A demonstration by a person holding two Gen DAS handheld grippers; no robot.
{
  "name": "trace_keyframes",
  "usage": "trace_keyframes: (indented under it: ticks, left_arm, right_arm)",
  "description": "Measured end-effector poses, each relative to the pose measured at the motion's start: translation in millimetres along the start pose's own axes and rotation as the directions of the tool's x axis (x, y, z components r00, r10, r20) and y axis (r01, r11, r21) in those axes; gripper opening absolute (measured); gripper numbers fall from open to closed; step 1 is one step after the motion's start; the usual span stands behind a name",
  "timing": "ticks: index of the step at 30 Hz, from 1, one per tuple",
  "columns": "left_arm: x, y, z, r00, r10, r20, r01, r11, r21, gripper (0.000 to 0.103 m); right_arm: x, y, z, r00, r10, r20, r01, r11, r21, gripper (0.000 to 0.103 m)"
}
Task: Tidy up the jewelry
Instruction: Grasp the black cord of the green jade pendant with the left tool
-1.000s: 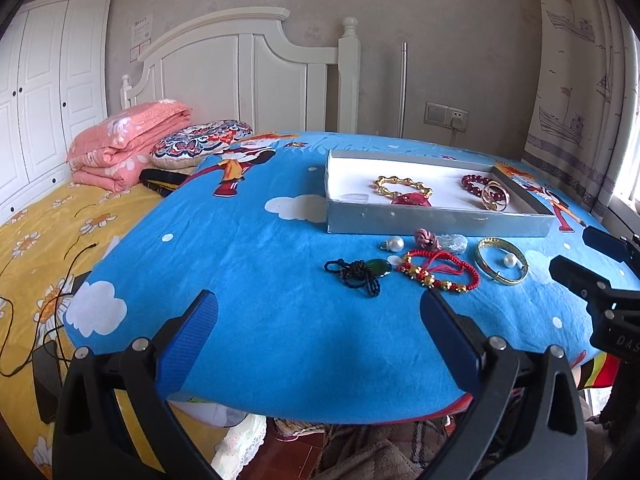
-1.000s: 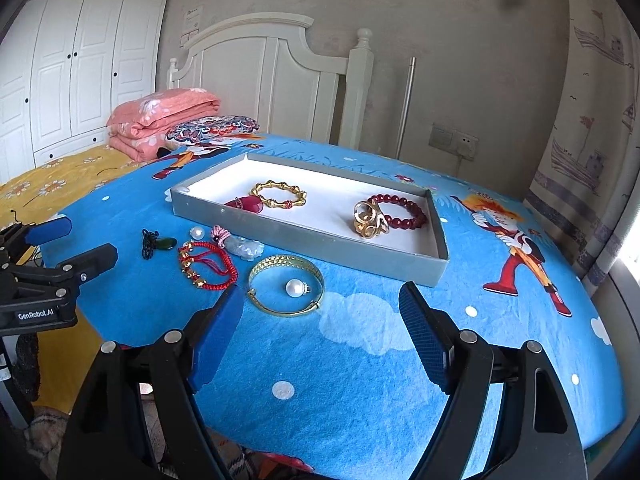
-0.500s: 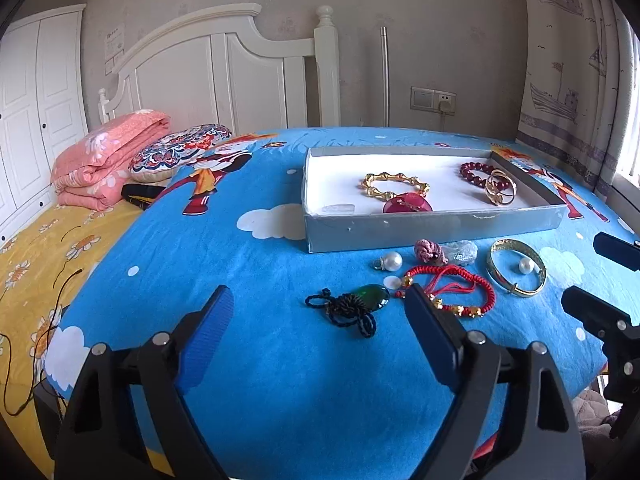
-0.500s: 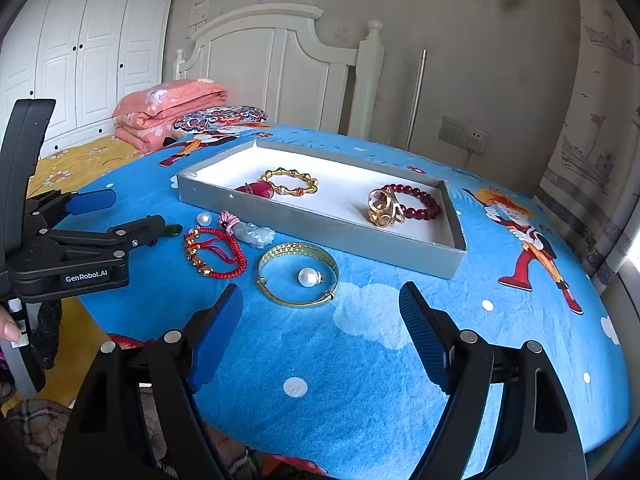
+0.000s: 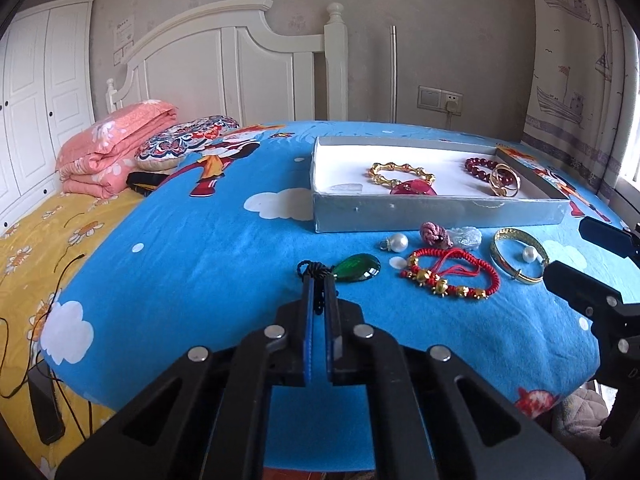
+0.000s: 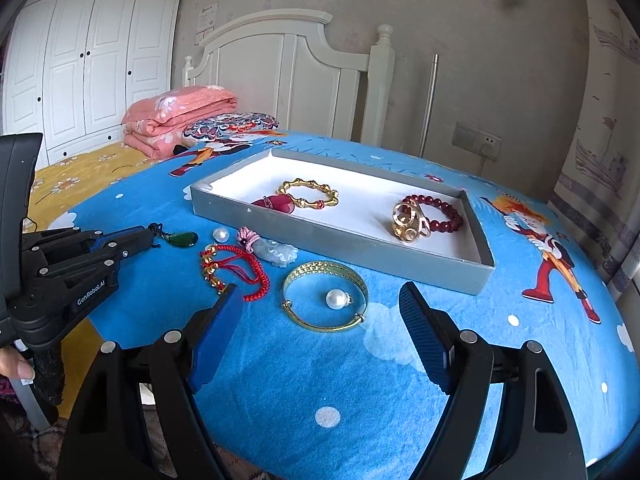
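Observation:
My left gripper [image 5: 319, 280] is shut on the black cord [image 5: 314, 270] of a green pendant [image 5: 357, 267] that lies on the blue cloth; it also shows in the right wrist view [image 6: 148, 236]. My right gripper [image 6: 320, 312] is open and empty, just short of a gold bangle [image 6: 325, 296] with a pearl [image 6: 336, 299] inside it. A red cord bracelet [image 5: 452, 272], a loose pearl [image 5: 398, 242], a pink knot [image 5: 434, 234] with a pale jade piece [image 5: 466, 237] lie before the grey tray [image 5: 436, 212]. The tray holds a gold bracelet [image 5: 400, 174], red beads [image 5: 480, 166], a gold ring piece [image 5: 505, 180].
The blue cartoon cloth [image 5: 208, 256] covers a round table, whose edge drops off close under both grippers. A bed with yellow sheet [image 5: 36, 240], folded pink quilt [image 5: 112, 148] and pillow [image 5: 184, 142] lies left. White headboard, wardrobe and curtain stand behind.
My left gripper moved forward and shut on the pendant's black cord. My right gripper moved slightly closer to the gold bangle and stayed open.

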State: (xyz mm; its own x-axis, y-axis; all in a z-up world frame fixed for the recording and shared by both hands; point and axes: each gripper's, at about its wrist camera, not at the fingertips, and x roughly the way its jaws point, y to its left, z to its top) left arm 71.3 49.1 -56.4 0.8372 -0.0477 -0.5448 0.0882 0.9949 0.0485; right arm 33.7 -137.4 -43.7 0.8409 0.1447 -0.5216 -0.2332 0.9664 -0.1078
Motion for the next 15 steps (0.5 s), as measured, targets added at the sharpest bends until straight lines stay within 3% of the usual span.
trace_keyframes:
  ticks: [6,15]
  left_arm:
    - [-18.6,7.0,-1.3,0.996,0.083,0.037,-0.082,0.997,-0.007,0.005]
    - [-28.5,26.4,-9.0,0.995,0.100,0.027,-0.098,0.993,-0.062,0.005]
  right_arm:
    - [14.6,8.6,8.7,0.999,0.039,-0.023,-0.039,0.999,0.004,0.065]
    - [36.0,22.9,19.3,0.995,0.067,-0.073,-0.067,0.998,0.001,0.042]
